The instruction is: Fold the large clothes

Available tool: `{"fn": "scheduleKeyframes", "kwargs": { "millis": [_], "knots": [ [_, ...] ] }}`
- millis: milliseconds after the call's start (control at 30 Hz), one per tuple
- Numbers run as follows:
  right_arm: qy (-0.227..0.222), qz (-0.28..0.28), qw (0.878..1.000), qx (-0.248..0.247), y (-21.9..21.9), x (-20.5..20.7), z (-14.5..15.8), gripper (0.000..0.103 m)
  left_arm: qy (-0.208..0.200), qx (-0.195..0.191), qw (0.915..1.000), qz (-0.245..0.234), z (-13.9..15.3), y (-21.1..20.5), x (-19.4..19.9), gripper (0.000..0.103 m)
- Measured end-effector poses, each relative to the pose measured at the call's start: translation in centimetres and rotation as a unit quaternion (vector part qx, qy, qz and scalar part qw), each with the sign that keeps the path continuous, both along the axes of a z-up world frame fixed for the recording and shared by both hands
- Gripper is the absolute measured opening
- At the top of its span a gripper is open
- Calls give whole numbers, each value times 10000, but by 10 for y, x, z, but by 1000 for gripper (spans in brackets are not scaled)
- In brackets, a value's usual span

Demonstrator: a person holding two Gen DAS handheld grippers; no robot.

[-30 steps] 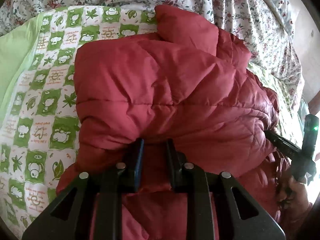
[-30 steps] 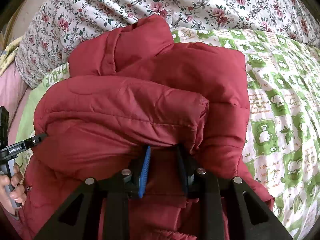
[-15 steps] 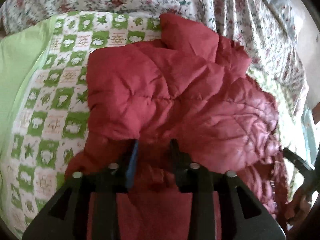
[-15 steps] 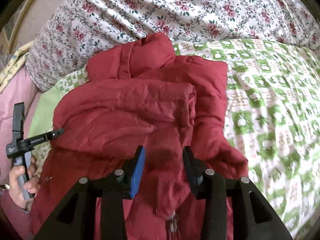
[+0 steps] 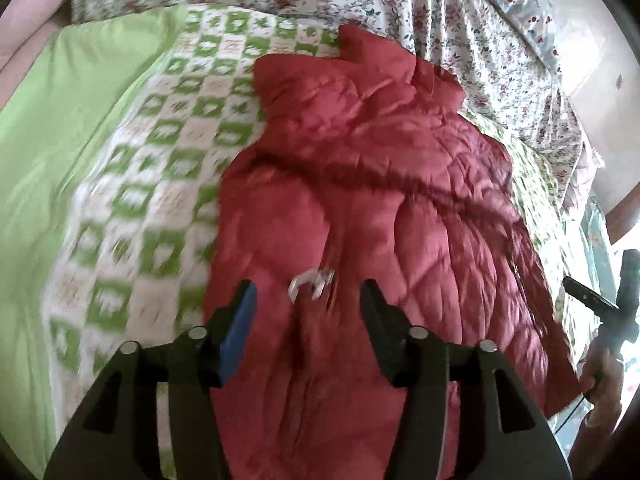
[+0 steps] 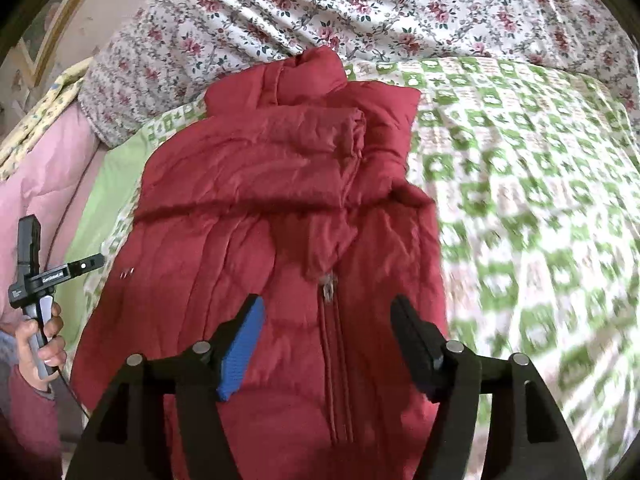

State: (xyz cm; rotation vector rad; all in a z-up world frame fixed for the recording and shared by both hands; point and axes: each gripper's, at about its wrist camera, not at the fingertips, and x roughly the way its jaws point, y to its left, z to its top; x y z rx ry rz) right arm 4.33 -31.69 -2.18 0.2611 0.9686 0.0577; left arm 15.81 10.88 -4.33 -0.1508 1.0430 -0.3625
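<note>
The red quilted jacket [image 6: 280, 216] lies on the green-and-white checked bed cover [image 6: 520, 168], its upper part folded over, with the zipper pull [image 6: 329, 282] showing. The left gripper [image 5: 306, 304] and the right gripper [image 6: 326, 320] hover above it with jaws spread wide, holding nothing. I think the puffy padding may spring open, because nothing presses the fold. Behind is a floral sheet [image 6: 360, 4].

Jacket [image 6: 280, 216] lies on quilt [image 6: 520, 184], floral bedding [image 6: 360, 8] behind, pillow [image 5: 60, 120] to left.
</note>
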Motion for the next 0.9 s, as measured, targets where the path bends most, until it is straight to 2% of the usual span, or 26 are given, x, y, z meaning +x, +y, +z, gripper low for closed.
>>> {"fn": "scheduleKeyframes", "kwargs": {
  "millis": [100, 200, 267, 400, 500, 667, 767, 833, 900],
  "knots": [
    [-35, -77, 10000, -27, -4, -24, 5, 76, 70, -104, 9999, 56, -4, 19, -24, 56],
    [13, -227, 9997, -108, -9, -47, 6, 78, 206, -259, 9994, 130, -11, 36, -44, 58],
    [80, -278, 9996, 8, -10, -58, 2, 79, 274, -317, 9990, 169, -15, 42, -55, 59],
    [371, -349, 9987, -6, -5, -79, -17, 80, 391, -370, 9983, 241, -24, 50, -70, 59],
    [602, -390, 9972, 190, -6, -92, -34, 80, 515, -466, 9973, 256, -31, 54, -77, 59],
    [687, -422, 9960, 395, -9, -116, -43, 79, 693, -560, 9959, 129, -41, 53, -88, 60],
    [663, -441, 9946, 661, -17, -127, -46, 67, 789, -585, 9952, 52, -47, 52, -94, 61],
    [646, -391, 9923, 981, -20, -131, -48, 54, 862, -588, 9945, 17, -52, 53, -96, 62],
    [612, -358, 9915, 1093, -19, -133, -48, 49, 936, -669, 9934, -19, -57, 54, -97, 62]
  ]
}}
